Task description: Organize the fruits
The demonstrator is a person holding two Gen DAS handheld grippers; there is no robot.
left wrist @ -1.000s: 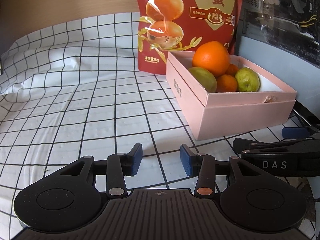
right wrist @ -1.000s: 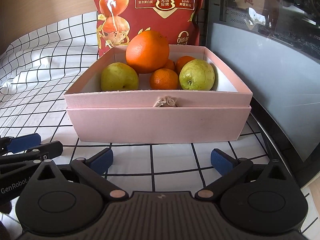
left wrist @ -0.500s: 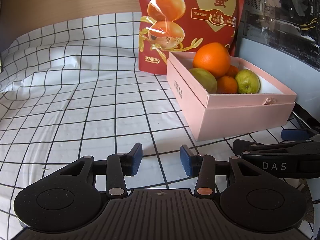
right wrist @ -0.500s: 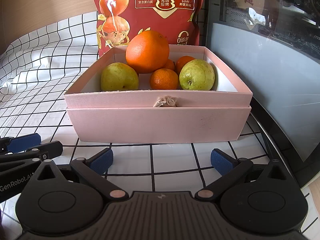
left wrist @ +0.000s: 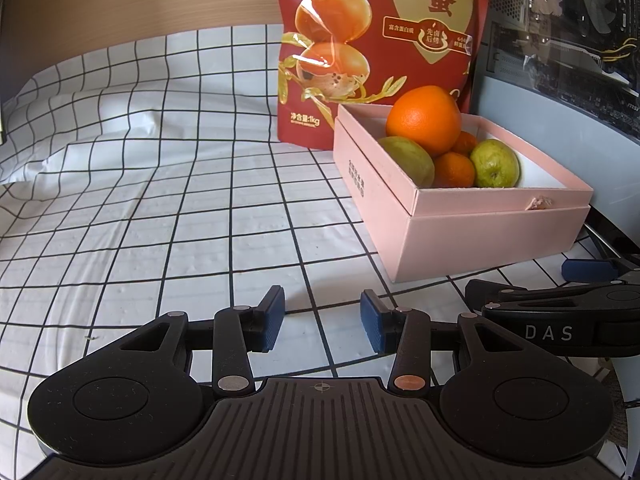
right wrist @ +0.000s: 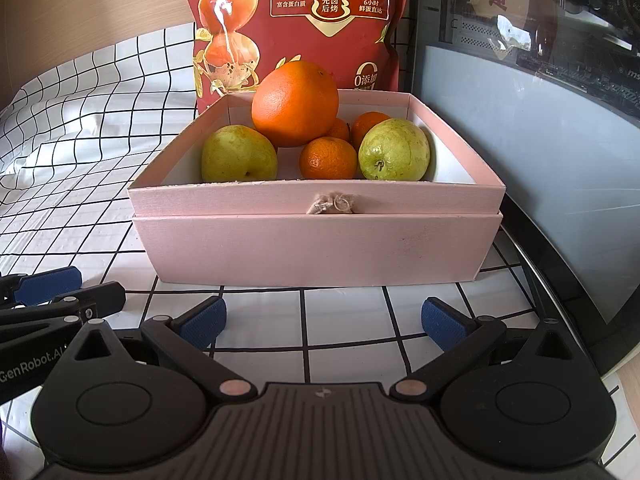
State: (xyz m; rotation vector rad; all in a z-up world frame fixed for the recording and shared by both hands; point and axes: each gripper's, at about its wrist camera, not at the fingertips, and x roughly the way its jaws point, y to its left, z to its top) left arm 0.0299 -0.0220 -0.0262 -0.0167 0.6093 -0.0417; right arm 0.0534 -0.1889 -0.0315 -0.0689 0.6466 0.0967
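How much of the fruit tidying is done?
It looks nearly finished. Done: the big orange, two green pears and the small oranges all sit in the pink box. In hand: nothing; the left gripper and right gripper are open and empty. Left: no loose fruit shows on the cloth, so probably nothing.

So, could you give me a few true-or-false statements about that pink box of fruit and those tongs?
1. The big orange rests on top of the other fruit in the pink cardboard box. True.
2. The right tongs grip a green pear. False: they are open and empty, short of the box.
3. A red printed snack bag stands behind the box. True.
4. The left tongs hold a mandarin. False: nothing is between them.
5. The box sits on bare wood. False: on a white black-grid cloth.
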